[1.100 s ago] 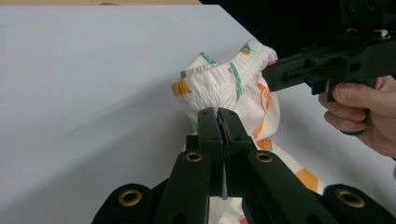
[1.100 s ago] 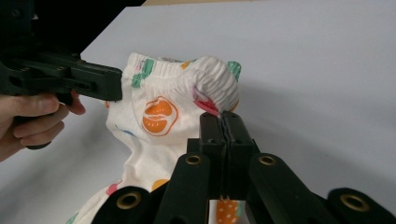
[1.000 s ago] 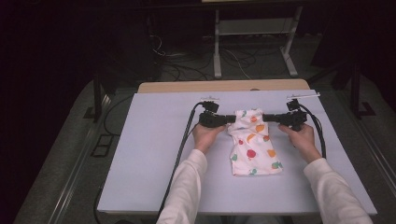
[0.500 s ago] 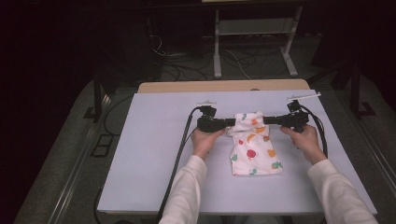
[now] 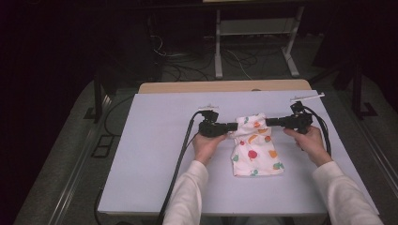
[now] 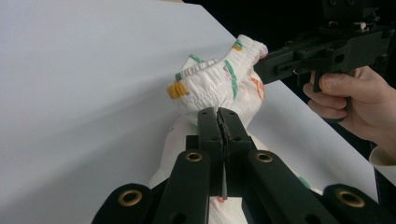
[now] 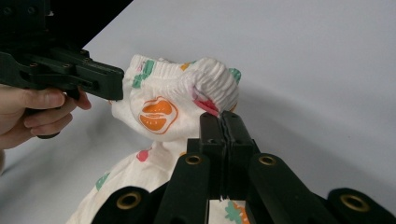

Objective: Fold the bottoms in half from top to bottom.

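two tools, left tool [image 5: 230, 126] and right tool [image 5: 268, 123], pinch one printed cloth [image 5: 254, 149].

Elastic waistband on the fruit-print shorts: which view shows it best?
The right gripper view: the gathered waistband faces the camera, close, pinched by both tongs. The left gripper view shows its other side, partly behind the left tongs. In the high view it is small, a bunched top edge.
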Demonstrator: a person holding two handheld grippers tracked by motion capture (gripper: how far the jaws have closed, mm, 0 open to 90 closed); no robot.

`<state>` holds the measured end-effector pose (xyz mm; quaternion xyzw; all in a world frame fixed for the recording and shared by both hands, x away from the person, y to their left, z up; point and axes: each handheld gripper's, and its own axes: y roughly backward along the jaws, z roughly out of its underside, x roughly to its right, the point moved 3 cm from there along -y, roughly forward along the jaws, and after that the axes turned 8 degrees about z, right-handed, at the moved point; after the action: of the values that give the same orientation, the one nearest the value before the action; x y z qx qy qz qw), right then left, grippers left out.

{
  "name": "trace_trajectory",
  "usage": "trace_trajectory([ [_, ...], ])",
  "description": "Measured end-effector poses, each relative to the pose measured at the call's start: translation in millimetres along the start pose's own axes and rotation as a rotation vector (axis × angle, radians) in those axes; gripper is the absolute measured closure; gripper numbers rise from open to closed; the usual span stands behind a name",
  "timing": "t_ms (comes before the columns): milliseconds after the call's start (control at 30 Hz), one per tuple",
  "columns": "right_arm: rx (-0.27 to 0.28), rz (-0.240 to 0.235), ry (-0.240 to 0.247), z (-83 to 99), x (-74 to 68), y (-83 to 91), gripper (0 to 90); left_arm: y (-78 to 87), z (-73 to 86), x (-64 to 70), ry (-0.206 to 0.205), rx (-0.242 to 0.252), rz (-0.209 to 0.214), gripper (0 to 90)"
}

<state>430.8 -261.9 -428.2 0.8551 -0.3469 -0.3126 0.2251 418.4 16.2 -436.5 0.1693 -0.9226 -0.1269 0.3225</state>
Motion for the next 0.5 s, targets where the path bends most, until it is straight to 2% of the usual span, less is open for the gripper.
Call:
trace_trajectory([
  [500, -0.003, 0.002, 0.016, 13.9, -3.7, 10.4, 87.6, -0.2, 6.6, 9.5, -0.012, -0.007, 0.02, 88.6],
])
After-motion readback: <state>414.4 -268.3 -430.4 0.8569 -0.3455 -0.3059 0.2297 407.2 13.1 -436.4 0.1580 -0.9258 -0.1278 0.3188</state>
